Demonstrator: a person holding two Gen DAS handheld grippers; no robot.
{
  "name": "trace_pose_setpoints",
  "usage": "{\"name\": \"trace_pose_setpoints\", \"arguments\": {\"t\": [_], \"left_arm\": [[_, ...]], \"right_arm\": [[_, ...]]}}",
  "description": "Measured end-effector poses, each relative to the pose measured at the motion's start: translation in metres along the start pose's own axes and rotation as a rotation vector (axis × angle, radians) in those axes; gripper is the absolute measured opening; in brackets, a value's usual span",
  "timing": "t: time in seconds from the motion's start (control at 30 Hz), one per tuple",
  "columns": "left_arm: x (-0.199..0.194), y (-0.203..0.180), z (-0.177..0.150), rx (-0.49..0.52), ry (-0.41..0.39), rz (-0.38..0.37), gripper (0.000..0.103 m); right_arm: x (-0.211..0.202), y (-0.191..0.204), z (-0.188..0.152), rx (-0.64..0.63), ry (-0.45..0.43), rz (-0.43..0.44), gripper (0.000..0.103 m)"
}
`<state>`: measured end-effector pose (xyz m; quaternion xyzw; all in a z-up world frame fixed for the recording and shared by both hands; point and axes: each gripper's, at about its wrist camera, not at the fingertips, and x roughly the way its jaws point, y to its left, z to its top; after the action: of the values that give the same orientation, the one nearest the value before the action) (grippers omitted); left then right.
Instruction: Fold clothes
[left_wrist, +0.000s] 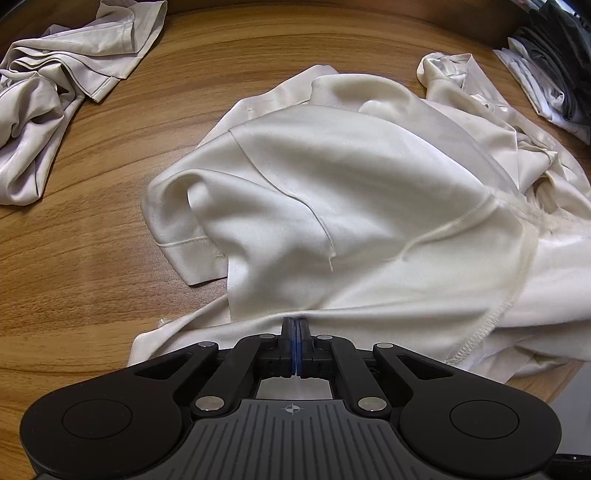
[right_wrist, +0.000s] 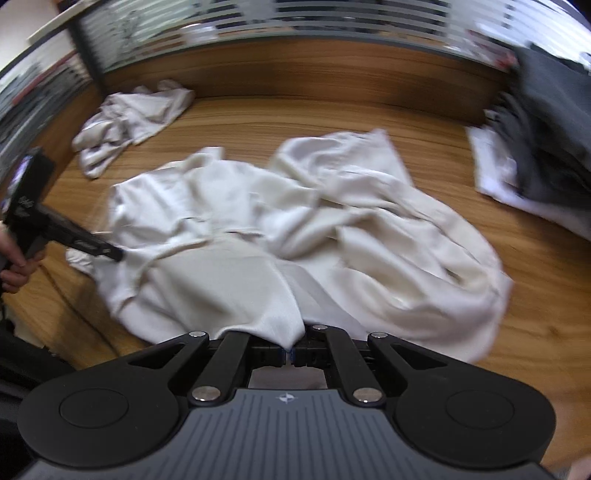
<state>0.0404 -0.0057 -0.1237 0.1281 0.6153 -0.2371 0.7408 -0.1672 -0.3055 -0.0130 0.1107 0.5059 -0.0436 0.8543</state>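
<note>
A cream satin shirt lies crumpled across the middle of the wood-grain table, spread more toward the right side. Its fabric is smooth and faintly glossy, heaped in soft folds; a cuffed sleeve with a stitched band lies flat at the left, and an overlocked seam curves down the right side, showing that part of the garment is inside out.

Left gripper: jaws closed on a fold at the shirt's near edge, the cloth pinched between the blue-edged pads. In the right wrist view the same tool enters from the left, held by a hand, its tip at the shirt's left border.

Right gripper: jaws closed on a hanging flap of the shirt, which drapes over the fingertips; this view is motion-blurred, so the exact pinch point is hard to make out.

A second pale garment lies bunched at the far left of the table, well apart from the shirt. A stack of grey and white clothes sits at the far right edge.
</note>
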Motion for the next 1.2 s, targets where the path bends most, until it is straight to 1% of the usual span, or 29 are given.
{"name": "trace_pose_setpoints", "arguments": {"t": [0.2,0.3,0.43,0.47,0.53,0.57,0.67,0.7,0.8,0.9,1.0,1.07,1.2], "left_arm": [[0.001,0.0,0.001,-0.008,0.002,-0.001,0.004],[0.001,0.004,0.001,-0.025,0.004,-0.013,0.004],[0.001,0.008,0.002,-0.056,0.006,-0.039,0.004],[0.001,0.007,0.002,-0.053,0.005,-0.033,0.006],[0.0,0.004,0.001,-0.025,0.0,0.002,0.006],[-0.002,0.003,0.001,-0.022,-0.003,-0.004,0.007],[-0.015,0.001,0.003,-0.027,-0.022,-0.053,0.011],[-0.021,-0.002,0.004,-0.018,-0.035,-0.069,0.012],[-0.041,-0.014,0.009,0.016,-0.071,-0.127,0.019],[-0.061,-0.033,0.013,0.061,-0.103,-0.183,0.021],[-0.079,-0.053,0.016,0.107,-0.133,-0.243,0.028],[-0.089,-0.068,0.014,0.153,-0.149,-0.283,0.03],[-0.103,-0.093,0.006,0.252,-0.163,-0.332,0.035]], "right_arm": [[-0.007,-0.022,-0.016,0.019,0.018,-0.087,0.002],[-0.011,-0.033,-0.02,0.043,0.018,-0.113,0.002],[-0.014,-0.037,-0.023,0.048,0.017,-0.15,0.002],[-0.015,-0.037,-0.023,0.045,0.015,-0.162,0.002],[-0.018,-0.037,-0.02,0.049,0.004,-0.188,0.002],[-0.02,-0.037,-0.019,0.048,0.0,-0.2,0.002],[-0.024,-0.032,-0.011,0.06,-0.022,-0.162,0.002],[-0.023,-0.026,-0.008,0.053,-0.024,-0.142,0.002],[-0.02,-0.008,0.001,0.033,-0.028,-0.072,0.002],[-0.014,0.011,0.012,0.019,-0.041,0.003,0.002],[-0.006,0.032,0.023,-0.021,-0.049,0.059,0.002],[-0.001,0.046,0.029,-0.035,-0.054,0.093,0.003],[0.011,0.065,0.042,-0.047,-0.054,0.17,0.003]]}}
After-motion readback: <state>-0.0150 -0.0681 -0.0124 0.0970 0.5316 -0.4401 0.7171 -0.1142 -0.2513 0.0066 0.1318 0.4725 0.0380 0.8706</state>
